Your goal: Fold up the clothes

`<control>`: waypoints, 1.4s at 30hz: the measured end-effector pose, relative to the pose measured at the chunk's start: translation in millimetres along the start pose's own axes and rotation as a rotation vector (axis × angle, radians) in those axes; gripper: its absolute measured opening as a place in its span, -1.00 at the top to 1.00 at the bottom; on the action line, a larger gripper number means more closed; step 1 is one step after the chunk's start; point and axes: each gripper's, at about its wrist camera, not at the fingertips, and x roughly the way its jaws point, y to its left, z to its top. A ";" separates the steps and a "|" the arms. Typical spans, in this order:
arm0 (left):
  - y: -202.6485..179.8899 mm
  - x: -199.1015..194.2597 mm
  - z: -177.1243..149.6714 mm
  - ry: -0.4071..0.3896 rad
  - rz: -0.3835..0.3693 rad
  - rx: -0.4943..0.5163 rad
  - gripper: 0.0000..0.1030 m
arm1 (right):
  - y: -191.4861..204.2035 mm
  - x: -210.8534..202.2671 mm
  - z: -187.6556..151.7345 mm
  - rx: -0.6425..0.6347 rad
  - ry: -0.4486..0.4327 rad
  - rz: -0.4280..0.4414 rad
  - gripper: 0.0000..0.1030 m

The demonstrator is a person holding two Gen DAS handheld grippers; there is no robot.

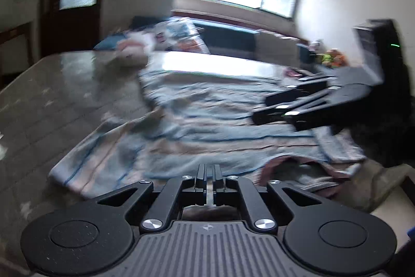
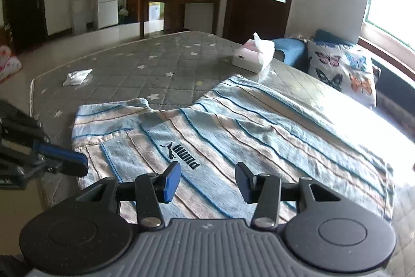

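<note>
A blue, white and pink striped shirt (image 2: 233,126) with a black PUMA logo lies spread on the grey star-quilted mattress (image 2: 155,64). My right gripper (image 2: 208,181) is open and empty, low over the shirt near the logo. My left gripper (image 1: 208,174) is shut, its fingers together at the shirt's near edge by the collar (image 1: 298,165); the view is blurred and I cannot tell whether cloth is pinched. The left gripper also shows in the right wrist view (image 2: 80,162) beside the sleeve. The right gripper shows in the left wrist view (image 1: 269,108) over the shirt (image 1: 207,116).
A white tissue box (image 2: 253,56) stands on the mattress beyond the shirt. A small white cloth (image 2: 77,77) lies at the far left. A butterfly pillow (image 2: 342,72) and blue cushion (image 2: 290,48) lie off the bed's far right side, under a bright window.
</note>
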 end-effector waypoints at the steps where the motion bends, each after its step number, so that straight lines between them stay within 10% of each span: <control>1: 6.3 0.3 0.1 -0.001 0.041 -0.022 0.84 | -0.3 0.7 -1.2 0.001 0.003 0.008 0.08; 6: 36.1 0.3 1.6 -0.021 0.218 -0.125 0.06 | 13.3 13.8 -4.8 -0.023 0.025 0.047 0.07; 10: 58.8 3.8 0.9 -0.024 0.357 -0.174 0.06 | 24.2 21.8 -4.9 -0.031 0.036 0.075 0.05; 23: 88.2 26.2 2.9 -0.011 0.458 -0.279 0.06 | 34.7 28.9 -4.7 -0.047 0.050 0.091 0.00; 27: 87.6 27.7 2.6 -0.020 0.470 -0.271 0.46 | 33.8 28.3 -6.1 -0.041 0.046 0.092 0.00; 30: 92.5 26.3 3.1 -0.023 0.449 -0.301 0.84 | 32.6 27.1 -8.0 -0.038 0.045 0.089 0.00; 42: 31.7 2.0 20.8 -0.115 0.066 -0.166 0.88 | 13.0 16.3 -10.5 0.017 0.016 0.049 0.00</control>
